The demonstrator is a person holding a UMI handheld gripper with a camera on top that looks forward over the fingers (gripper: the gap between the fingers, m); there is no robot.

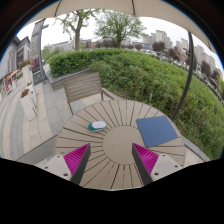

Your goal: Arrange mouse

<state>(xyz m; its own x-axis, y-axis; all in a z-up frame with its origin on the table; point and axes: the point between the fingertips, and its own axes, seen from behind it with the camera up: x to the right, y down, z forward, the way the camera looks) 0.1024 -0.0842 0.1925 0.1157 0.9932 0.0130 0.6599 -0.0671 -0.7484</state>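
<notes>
Claw (pixel 110 160) stands wide open, holding nothing, above the round slatted desk (pixel 120 115). Mouse (pixel 97 126) lies beyond the fingers, slightly left, long axis running left-right. Blue mouse pad (pixel 157 130) sits far right, well apart.

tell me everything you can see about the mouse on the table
The mouse is a small, low, rounded thing, pale with a greenish tint on top and a darker rim; its material and buttons are too small to tell. It lies flat on the slatted round wooden table, apart from the dark blue mouse pad on the table's other side. It sits beyond the gripper, whose jaws stand open with nothing between them. Nothing touches it but the tabletop.
</notes>
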